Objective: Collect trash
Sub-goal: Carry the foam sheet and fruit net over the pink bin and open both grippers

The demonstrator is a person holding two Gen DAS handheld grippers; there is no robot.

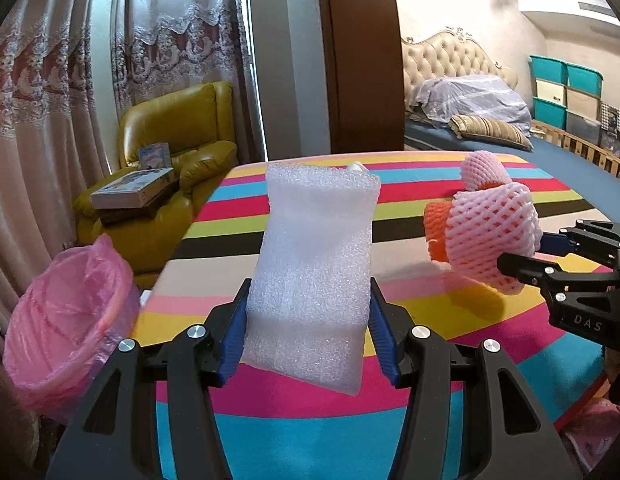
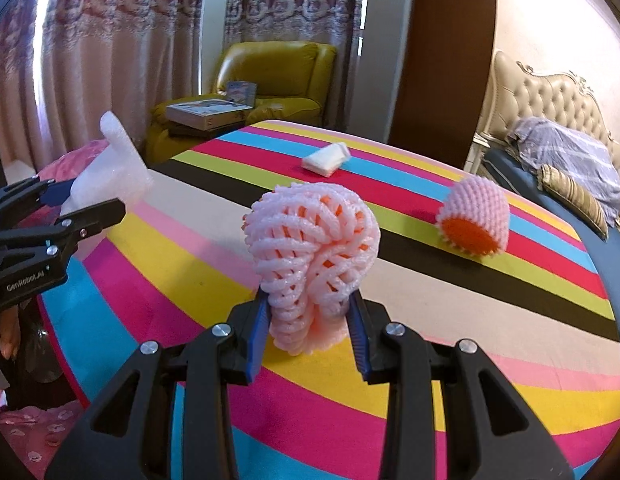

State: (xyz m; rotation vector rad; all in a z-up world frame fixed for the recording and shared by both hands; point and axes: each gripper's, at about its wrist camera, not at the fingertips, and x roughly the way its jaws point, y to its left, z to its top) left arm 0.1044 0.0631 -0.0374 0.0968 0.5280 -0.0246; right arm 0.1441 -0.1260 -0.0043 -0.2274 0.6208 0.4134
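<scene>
Trash is held in both grippers above the striped table [image 2: 490, 320]: a white foam sheet [image 1: 314, 268] is pinched upright between the narrowed jaws of the left gripper [image 1: 308, 334], and a crumpled pink foam net [image 2: 310, 256] is clamped between the nearly closed jaws of the right gripper [image 2: 307, 338]. A bin lined with a pink bag [image 1: 65, 320] is seen low beside the table's left edge, so the step in hand is judged to be the carry to it. The sheet is best swung left and lowered until its bottom edge is inside the rim before it is released, since so light a piece could drift past; the net should be brought over only once the left gripper is out of the way. A second net with an orange core [image 2: 474, 216] and a folded white tissue [image 2: 326, 159] lie apart on the cloth and are yet to be collected. The bin's base and inside bottom are cut off or hidden, the sheet covers the tissue from the left wrist, and the person's hands are not shown.
</scene>
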